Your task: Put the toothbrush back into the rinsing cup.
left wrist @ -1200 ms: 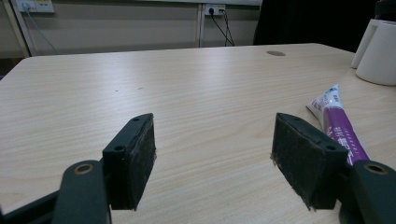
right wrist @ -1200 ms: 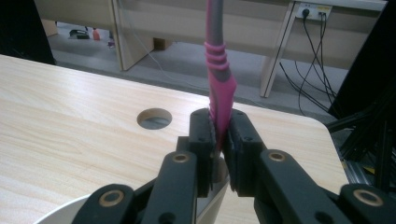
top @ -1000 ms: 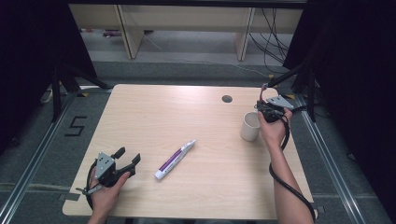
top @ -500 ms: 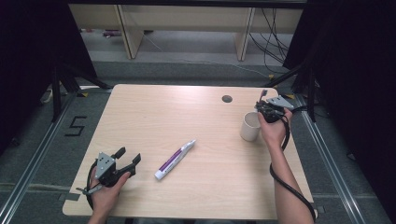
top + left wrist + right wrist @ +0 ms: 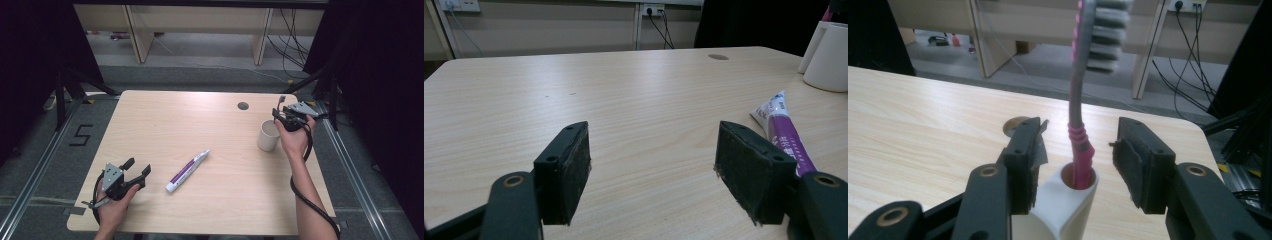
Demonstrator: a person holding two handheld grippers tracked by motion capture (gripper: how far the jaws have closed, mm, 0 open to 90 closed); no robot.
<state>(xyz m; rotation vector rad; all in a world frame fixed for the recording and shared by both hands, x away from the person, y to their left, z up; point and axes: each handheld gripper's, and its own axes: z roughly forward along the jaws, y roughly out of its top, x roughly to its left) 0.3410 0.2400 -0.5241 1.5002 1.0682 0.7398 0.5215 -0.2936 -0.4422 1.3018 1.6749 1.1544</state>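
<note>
A white cup stands near the table's right edge, with a pink and grey toothbrush upright in it. My right gripper hovers at the cup's rim. Its jaws have just been opening and now stand open on either side of the toothbrush handle, pads clear of it. A white and purple toothpaste tube lies flat mid-table. My left gripper rests open at the front left corner, nothing between its jaws, with the tube just right of its right jaw and the cup farther off.
The wooden table has a round cable hole at the back, left of the cup. Its right edge lies close behind my right hand. Wooden shelving and cables stand on the floor beyond the far edge.
The right gripper's jaws look a little wider apart above the cup. Both hands, the cup and the tube stay where they were.
</note>
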